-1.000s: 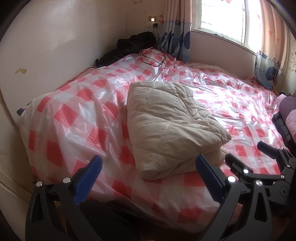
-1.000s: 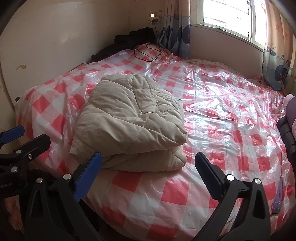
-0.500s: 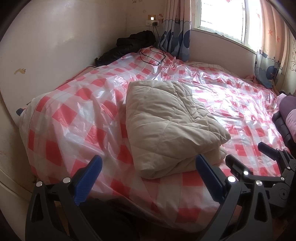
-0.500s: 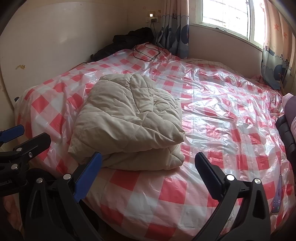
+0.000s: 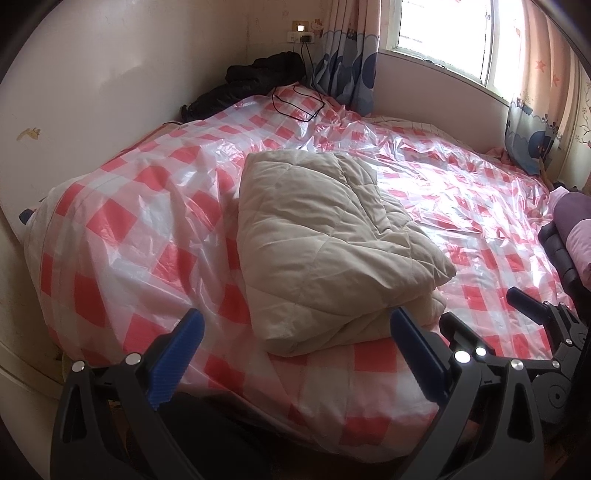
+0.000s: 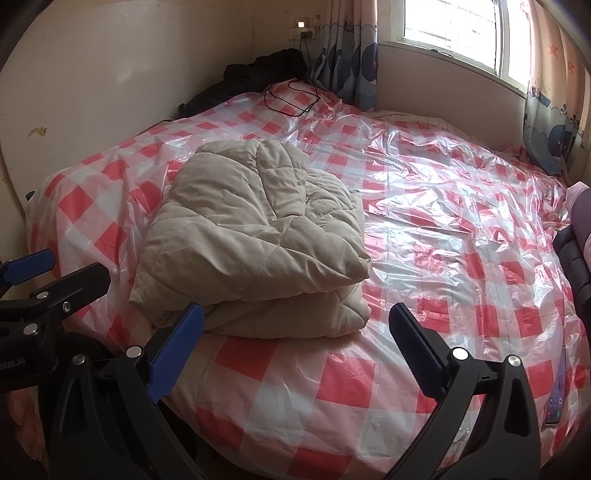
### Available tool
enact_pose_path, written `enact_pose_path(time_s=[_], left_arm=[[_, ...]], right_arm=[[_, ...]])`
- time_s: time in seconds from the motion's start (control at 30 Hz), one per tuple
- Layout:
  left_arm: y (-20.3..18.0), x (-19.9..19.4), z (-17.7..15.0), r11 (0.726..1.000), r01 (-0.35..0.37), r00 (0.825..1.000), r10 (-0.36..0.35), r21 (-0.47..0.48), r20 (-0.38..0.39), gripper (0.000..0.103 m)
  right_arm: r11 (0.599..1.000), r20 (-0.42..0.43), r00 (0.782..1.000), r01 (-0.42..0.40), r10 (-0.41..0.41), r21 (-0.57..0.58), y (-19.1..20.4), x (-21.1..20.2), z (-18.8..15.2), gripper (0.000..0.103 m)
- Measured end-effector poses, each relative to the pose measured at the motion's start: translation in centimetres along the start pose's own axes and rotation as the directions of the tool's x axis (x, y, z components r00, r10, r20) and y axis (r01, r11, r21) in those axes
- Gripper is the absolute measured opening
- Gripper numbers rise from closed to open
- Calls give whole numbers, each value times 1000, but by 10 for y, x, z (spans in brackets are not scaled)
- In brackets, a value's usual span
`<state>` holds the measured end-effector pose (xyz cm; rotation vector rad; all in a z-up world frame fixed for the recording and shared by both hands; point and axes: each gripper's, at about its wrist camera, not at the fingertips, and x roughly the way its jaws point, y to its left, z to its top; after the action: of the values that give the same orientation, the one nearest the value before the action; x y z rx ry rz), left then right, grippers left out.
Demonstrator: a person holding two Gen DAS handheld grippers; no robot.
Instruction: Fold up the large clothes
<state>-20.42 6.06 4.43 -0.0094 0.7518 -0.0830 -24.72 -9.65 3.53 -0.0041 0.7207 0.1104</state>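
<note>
Folded beige coat [image 5: 332, 254] near bed edge [image 6: 280, 413]; both grippers apparently apart.

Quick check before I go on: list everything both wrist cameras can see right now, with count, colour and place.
Padded coat: one, beige, folded into a bundle on the near part of the bed.
Plastic sheet: one, red-and-white check, covering the bed.
Dark clothes: one pile, black, far corner of the bed by the wall.
Cable: one, black, looped on the sheet below the wall socket.
Curtains: blue and pink patterned, on both sides of the window.
Phone: one, screen up, near right edge of the bed.
Left gripper: black with blue pads, open, holding nothing.
Right gripper: black with blue pads, open, holding nothing.
</note>
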Motion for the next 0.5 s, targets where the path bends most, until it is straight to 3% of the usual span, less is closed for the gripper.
enact_pose_path(time_s=[0.5], left_arm=[[-1, 21, 3, 1000, 22, 999, -23, -23, -47, 97]], right_arm=[[1000, -19, 1000, 6, -6, 11, -5, 14, 1, 97]])
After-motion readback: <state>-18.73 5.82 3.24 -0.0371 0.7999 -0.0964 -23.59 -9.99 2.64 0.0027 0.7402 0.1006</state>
